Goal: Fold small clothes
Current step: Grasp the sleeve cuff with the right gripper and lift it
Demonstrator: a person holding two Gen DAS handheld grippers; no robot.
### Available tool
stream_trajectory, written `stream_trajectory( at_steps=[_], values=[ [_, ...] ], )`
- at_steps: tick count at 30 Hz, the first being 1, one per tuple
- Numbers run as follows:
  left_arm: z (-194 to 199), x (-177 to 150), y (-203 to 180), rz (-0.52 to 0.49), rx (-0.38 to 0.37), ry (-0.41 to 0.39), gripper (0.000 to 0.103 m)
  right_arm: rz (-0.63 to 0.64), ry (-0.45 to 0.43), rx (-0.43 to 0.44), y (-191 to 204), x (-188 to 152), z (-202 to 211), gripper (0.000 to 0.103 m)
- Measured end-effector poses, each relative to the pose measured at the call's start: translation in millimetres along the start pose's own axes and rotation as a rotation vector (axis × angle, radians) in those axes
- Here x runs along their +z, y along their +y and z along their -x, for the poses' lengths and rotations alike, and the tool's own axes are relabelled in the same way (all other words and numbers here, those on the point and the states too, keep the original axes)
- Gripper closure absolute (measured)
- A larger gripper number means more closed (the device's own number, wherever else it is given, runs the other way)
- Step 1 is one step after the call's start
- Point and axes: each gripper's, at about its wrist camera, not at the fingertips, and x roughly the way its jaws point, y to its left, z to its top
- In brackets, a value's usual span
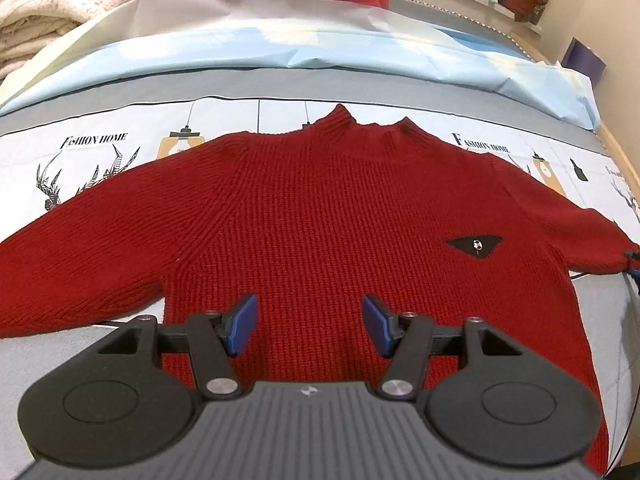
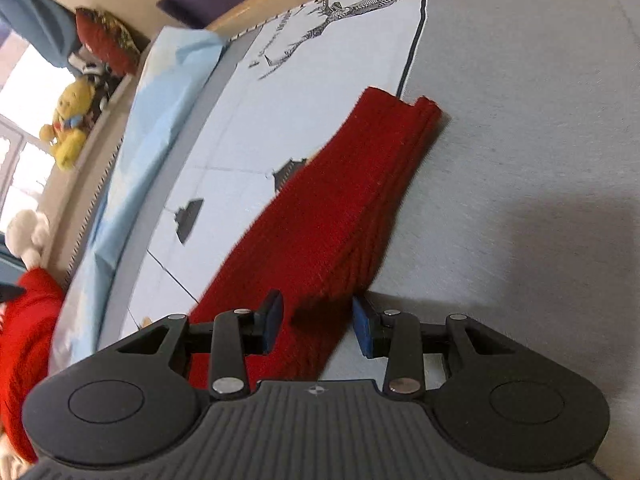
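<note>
Where "FASHION HOME" sheet (image 1: pixel 94 140) meets red sweater (image 1: pixel 320 208), both tongs (image 1: pixel 310 326) (image 2: pixel 318 326) agape, empty.

Your dark red knit sweater (image 1: pixel 328 208) lies flat, front up on the printed bedsheet (image 1: pixel 100 148), sleeves spread, collar toward the blue pillow (image 1: pixel 360 52).

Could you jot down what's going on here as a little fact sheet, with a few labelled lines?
garment: dark red knitted sweater, spread flat, not yet folded
badge: black triangular patch on the chest
surface: printed bedsheet
left gripper: open, above the hem
right gripper: open, astride a sleeve
background: yellow plush toy
</note>
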Motion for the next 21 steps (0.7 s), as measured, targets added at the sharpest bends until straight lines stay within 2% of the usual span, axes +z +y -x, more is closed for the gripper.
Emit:
stream_trajectory(
  at_steps=[1, 4, 6, 8, 10, 13, 15, 16, 17, 18, 19, 20, 21],
  values=[
    [0, 0, 1, 0.001, 0.0, 0.0, 0.039, 0.009, -0.013, -0.022, 2, 1, -1, 0.09],
    [1, 2, 7, 0.011, 0.011, -0.005, 0.039, 0.06, -0.095, -0.064, 23, -3, 7, 0.09],
    [2, 4, 13, 0.026, 0.025, -0.01, 0.039, 0.209, -0.178, -0.111, 61, -14, 19, 0.09],
    [4, 7, 21, 0.052, 0.037, -0.019, 0.039, 0.396, -0.274, -0.109, 111, -36, 38, 0.09],
    [8, 11, 31, 0.087, 0.047, -0.027, 0.039, 0.59, -0.345, -0.034, 163, -74, 61, 0.09],
    [12, 16, 49, 0.15, 0.065, -0.039, 0.039, 0.815, -0.354, 0.218, 231, -159, 102, 0.09],
    [15, 19, 60, 0.193, 0.07, -0.044, 0.039, 0.881, -0.291, 0.389, 254, -208, 123, 0.09],
    [17, 20, 67, 0.22, 0.068, -0.046, 0.039, 0.901, -0.206, 0.511, 265, -238, 129, 0.088],
    [19, 22, 74, 0.247, 0.065, -0.048, 0.039, 0.908, -0.103, 0.595, 271, -256, 130, 0.084],
    [20, 23, 80, 0.276, 0.061, -0.05, 0.039, 0.907, 0.042, 0.667, 277, -275, 125, 0.079],
    [22, 24, 85, 0.299, 0.057, -0.051, 0.039, 0.89, 0.203, 0.713, 280, -292, 117, 0.077],
    [23, 25, 91, 0.326, 0.05, -0.05, 0.039, 0.869, 0.347, 0.721, 279, -308, 108, 0.077],
    [23, 26, 95, 0.346, 0.044, -0.049, 0.039, 0.858, 0.438, 0.674, 277, -319, 101, 0.077]
  ],
)
